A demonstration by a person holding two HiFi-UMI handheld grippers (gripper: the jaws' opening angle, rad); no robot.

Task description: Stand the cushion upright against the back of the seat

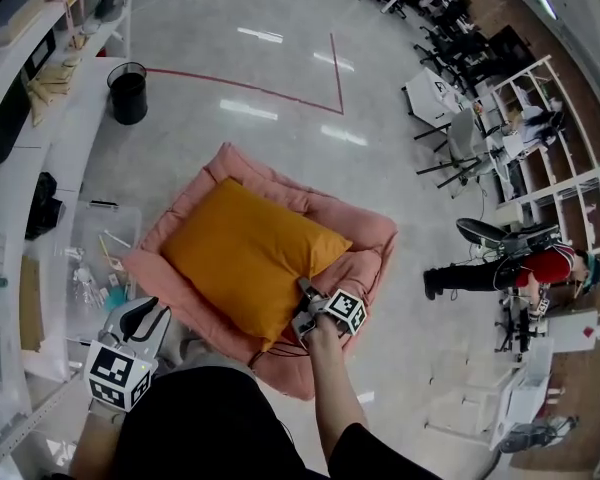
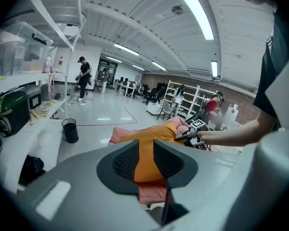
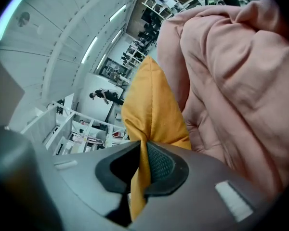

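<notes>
An orange cushion (image 1: 248, 256) lies flat on a pink padded seat (image 1: 365, 236) that rests on the floor. My right gripper (image 1: 305, 306) is at the cushion's near right corner, shut on a pinch of its orange fabric. In the right gripper view the gripper (image 3: 143, 165) has the cushion's (image 3: 151, 105) cloth bunched between its pads, with the pink seat (image 3: 231, 81) rising beside it. My left gripper (image 1: 143, 318) hangs off the seat's near left edge, open and holding nothing. In its own view the left gripper (image 2: 145, 165) frames the distant cushion (image 2: 145, 148) and the right gripper (image 2: 192, 134).
A black bin (image 1: 128, 93) stands on the floor behind the seat. A clear plastic box (image 1: 98, 258) of small items and white shelves (image 1: 40, 118) line the left. Red tape (image 1: 280, 93) marks the floor. A person (image 1: 505, 268), chairs and racks are at the right.
</notes>
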